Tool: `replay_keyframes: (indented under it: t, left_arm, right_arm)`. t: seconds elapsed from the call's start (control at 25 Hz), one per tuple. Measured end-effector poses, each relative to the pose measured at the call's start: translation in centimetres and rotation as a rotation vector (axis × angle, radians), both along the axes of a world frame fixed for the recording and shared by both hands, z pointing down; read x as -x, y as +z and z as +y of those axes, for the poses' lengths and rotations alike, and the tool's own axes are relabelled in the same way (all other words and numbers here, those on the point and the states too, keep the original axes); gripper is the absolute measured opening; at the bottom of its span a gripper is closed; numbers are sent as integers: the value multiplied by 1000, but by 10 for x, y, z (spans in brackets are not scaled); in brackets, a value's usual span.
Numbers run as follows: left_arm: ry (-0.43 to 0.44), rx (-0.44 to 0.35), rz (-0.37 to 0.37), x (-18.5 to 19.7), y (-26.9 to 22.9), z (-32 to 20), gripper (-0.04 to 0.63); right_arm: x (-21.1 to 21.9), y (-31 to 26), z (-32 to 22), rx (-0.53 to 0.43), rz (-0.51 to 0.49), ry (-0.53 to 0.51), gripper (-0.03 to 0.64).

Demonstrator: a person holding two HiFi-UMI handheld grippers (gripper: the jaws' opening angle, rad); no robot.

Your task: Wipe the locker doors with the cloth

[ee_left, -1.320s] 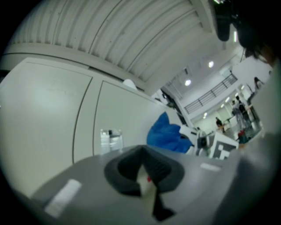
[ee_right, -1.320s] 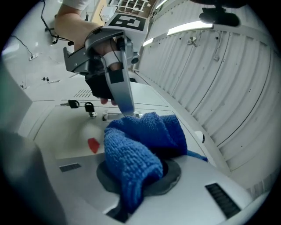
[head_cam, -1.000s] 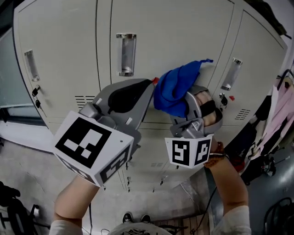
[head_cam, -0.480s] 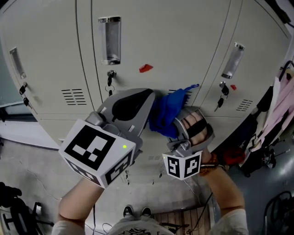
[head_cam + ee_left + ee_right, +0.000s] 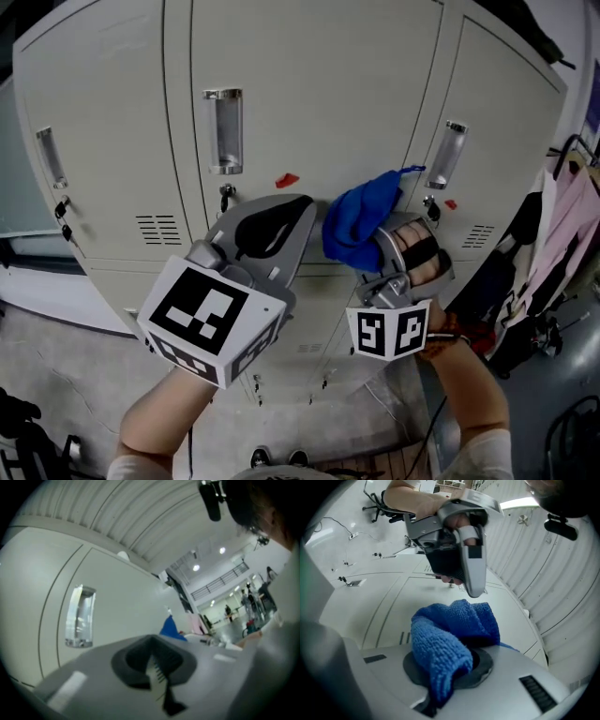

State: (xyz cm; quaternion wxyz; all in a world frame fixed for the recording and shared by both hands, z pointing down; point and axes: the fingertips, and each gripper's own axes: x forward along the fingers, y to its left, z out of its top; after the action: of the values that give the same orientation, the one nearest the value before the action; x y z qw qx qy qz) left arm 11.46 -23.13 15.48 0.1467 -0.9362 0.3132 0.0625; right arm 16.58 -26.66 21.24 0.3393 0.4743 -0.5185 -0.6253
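A row of pale lockers (image 5: 319,84) is seen from above, and both grippers are held up in front of the middle door. The blue cloth (image 5: 359,223) is clamped in the jaws of the right gripper (image 5: 386,246). In the right gripper view one thick fold is pinched between the jaws and the rest is bunched up beyond them. The cloth is placed at the middle door's right edge, in the lower part of the door, just beside the seam with the right door and below that door's handle (image 5: 447,155). Whether it is pressed onto the metal cannot be told. The left gripper (image 5: 305,202) is held just beside the cloth, toward the door's left edge. Its jaws are closed together and nothing is held between them. Its tip is pointed at the door below the middle handle (image 5: 224,131). A small red tag (image 5: 286,179) is seen on the door just above that tip, and a key (image 5: 225,199) is hung under the handle. Clothes (image 5: 553,244) are hung past the right edge of the row.
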Motion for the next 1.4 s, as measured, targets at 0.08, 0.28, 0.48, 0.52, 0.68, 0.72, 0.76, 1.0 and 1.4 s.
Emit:
replay_keyframes:
  t: [0.08, 0.28, 0.48, 0.52, 0.68, 0.72, 0.76, 1.0, 1.4]
  left_arm:
    - [-1, -16, 3, 4, -11, 4, 5]
    - [-20, -52, 10, 17, -42, 3, 3]
    - [-44, -87, 16, 30, -72, 0, 4]
    - [-50, -94, 18, 33, -76, 0, 4]
    - [-73, -114, 17, 46, -90, 1, 4]
    - [-77, -119, 17, 50, -92, 2, 4]
    - [-81, -124, 18, 53, -95, 3, 4]
    - [-99, -126, 28, 72, -93, 5, 4]
    - [-96, -49, 45, 86, -48, -4, 3]
  right_arm:
    - [0, -29, 1, -22, -26, -1, 35]
    - [1, -107, 2, -97, -75, -16, 35]
    - [8, -185, 3, -157, -111, -35, 35]
    - [10, -200, 3, -166, -119, -38, 35]
    - [17, -249, 4, -201, -148, -36, 35]
    - [18, -260, 3, -206, -161, -43, 35]
    - [20, -269, 3, -204, -180, -55, 35]
    - [37, -284, 3, -197, -235, -89, 35]
    - [74, -164, 0, -59, -184, -142, 35]
